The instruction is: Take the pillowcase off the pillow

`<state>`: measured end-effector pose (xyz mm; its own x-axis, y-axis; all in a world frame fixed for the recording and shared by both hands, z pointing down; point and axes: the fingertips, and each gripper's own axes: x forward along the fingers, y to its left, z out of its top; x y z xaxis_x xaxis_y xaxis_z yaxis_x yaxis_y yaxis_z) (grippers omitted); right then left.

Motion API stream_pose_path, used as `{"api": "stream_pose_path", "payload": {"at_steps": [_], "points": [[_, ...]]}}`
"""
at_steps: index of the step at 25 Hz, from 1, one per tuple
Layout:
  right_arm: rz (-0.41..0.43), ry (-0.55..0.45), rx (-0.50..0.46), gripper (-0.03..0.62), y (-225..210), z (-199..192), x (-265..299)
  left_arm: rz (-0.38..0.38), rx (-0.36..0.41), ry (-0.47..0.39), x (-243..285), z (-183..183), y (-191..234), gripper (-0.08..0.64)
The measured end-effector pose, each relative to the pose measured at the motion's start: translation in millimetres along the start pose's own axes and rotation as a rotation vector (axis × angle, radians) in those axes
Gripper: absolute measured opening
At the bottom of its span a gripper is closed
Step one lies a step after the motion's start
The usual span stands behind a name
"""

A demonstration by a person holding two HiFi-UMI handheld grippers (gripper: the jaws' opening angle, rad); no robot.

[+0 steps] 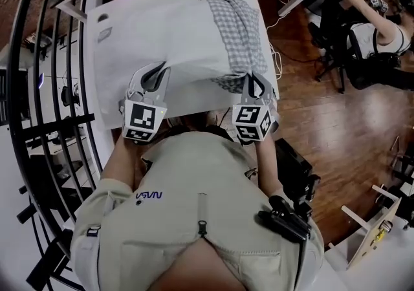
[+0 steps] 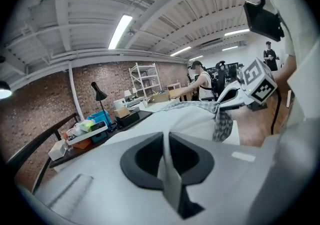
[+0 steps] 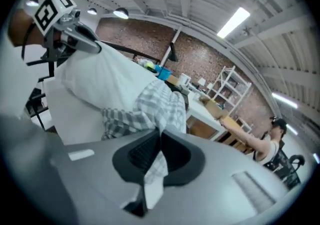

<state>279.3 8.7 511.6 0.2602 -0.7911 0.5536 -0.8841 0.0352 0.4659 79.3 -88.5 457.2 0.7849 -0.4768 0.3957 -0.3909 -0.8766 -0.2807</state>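
A white pillow (image 1: 168, 37) lies across the white table (image 1: 187, 99). The grey checked pillowcase (image 1: 242, 31) is bunched along the pillow's right end. My left gripper (image 1: 157, 75) is shut on the pillow's near left edge; a fold of white fabric (image 2: 167, 169) runs between its closed jaws. My right gripper (image 1: 252, 80) is shut on the near end of the pillowcase, and checked cloth (image 3: 155, 169) hangs from its jaws. The left gripper view shows the pillow (image 2: 185, 116), the pillowcase (image 2: 222, 124) and the right gripper (image 2: 221, 105). The right gripper view shows the left gripper (image 3: 94, 46) at the pillow (image 3: 100, 84).
A black metal railing (image 1: 39, 89) runs along the left of the table. Wooden floor (image 1: 323, 121) lies to the right, where a person (image 1: 381, 31) sits at another desk. A cluttered side table (image 2: 95, 129) with a lamp stands past the far edge.
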Motion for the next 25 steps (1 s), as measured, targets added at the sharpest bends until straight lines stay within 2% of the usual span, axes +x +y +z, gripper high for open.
{"api": "stream_pose_path", "payload": {"at_steps": [4, 10, 13, 15, 17, 20, 22, 25], "points": [[-0.044, 0.076, -0.016, 0.011, -11.5, -29.0, 12.5, -0.014, -0.095, 0.017, 0.0, -18.0, -5.1, 0.025], [0.015, 0.252, 0.023, 0.011, 12.3, -107.4, 45.7, -0.050, -0.200, 0.129, 13.3, -74.0, -33.4, 0.025], [0.048, 0.267, 0.032, 0.011, 21.5, -115.2, 52.9, -0.053, -0.245, 0.153, 21.6, -88.1, -39.3, 0.026], [0.077, 0.250, 0.057, 0.012, 21.8, -109.7, 52.6, -0.056, -0.253, 0.148, 27.5, -87.7, -41.8, 0.034], [0.124, 0.217, 0.104, 0.028, 19.5, -102.2, 46.5, -0.073, -0.241, 0.135, 30.2, -81.7, -47.4, 0.076], [0.234, 0.130, 0.229, 0.131, 13.6, -85.3, 27.3, -0.084, -0.218, 0.117, 19.2, -62.0, -53.9, 0.153], [0.308, 0.042, 0.303, 0.174, 5.8, -67.2, 10.6, -0.067, -0.206, 0.094, 6.3, -41.8, -54.7, 0.200], [0.358, -0.108, 0.356, 0.176, -13.6, -31.1, -7.8, 0.008, -0.219, 0.002, -11.2, -2.6, -41.8, 0.202]]}}
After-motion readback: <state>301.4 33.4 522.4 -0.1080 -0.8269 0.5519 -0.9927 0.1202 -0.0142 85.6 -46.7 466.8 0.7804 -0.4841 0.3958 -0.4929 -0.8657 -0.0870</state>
